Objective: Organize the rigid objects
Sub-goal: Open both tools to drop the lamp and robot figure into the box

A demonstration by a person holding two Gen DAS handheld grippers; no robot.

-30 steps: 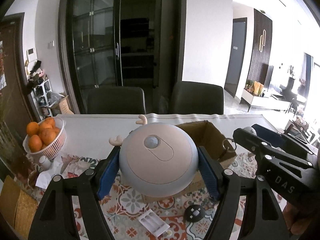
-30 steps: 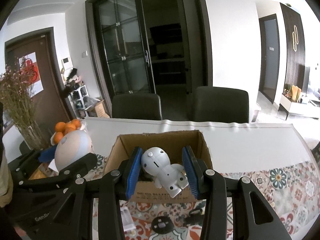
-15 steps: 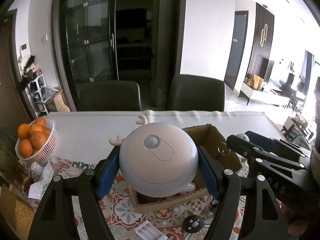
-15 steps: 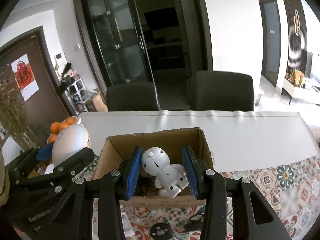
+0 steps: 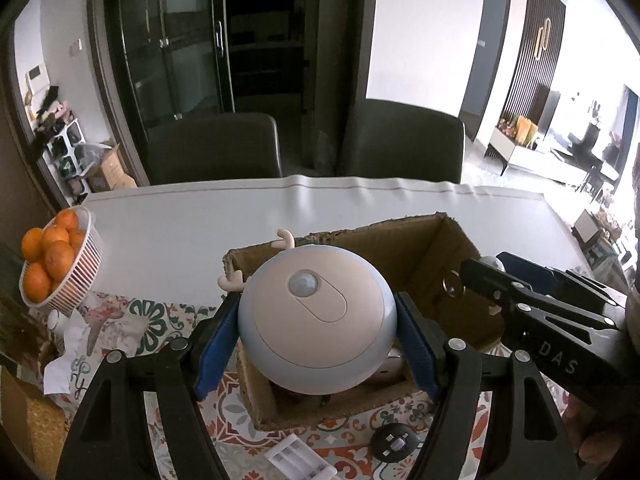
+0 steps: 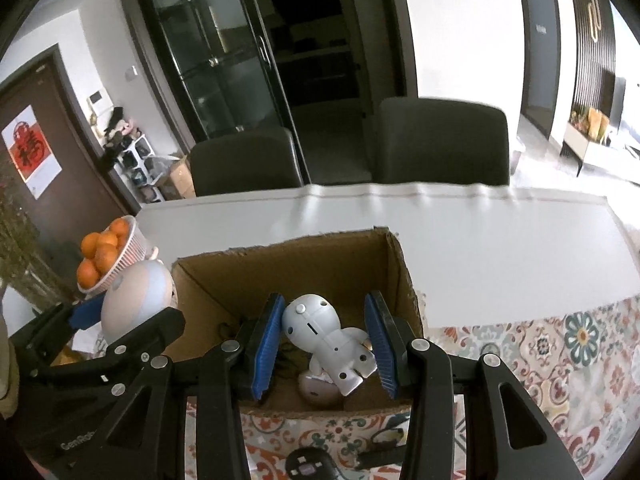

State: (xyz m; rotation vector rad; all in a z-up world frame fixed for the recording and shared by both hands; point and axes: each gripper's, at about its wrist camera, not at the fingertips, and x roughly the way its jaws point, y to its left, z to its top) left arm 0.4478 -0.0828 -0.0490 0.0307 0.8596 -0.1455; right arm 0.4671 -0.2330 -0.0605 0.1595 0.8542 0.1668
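Note:
My left gripper [image 5: 316, 344] is shut on a round blue-and-pink deer lamp [image 5: 318, 320] with small antlers, held over the left part of an open cardboard box [image 5: 420, 240]. My right gripper [image 6: 326, 346] is shut on a white robot figurine [image 6: 328, 338], held over the same box [image 6: 288, 264], just inside its near wall. A pinkish round object [image 6: 318, 390] lies on the box floor below the figurine. The lamp also shows in the right wrist view [image 6: 136, 304], at the box's left edge.
A white basket of oranges [image 5: 52, 256] stands at the left on the table. A black round device [image 5: 394, 438] and a white battery holder [image 5: 298, 462] lie on the patterned cloth [image 6: 560, 352] before the box. Two dark chairs stand behind the table.
Both grippers have moved forward and down toward the box. The lamp now hangs over the box's left part and the figurine is over the box's inside.

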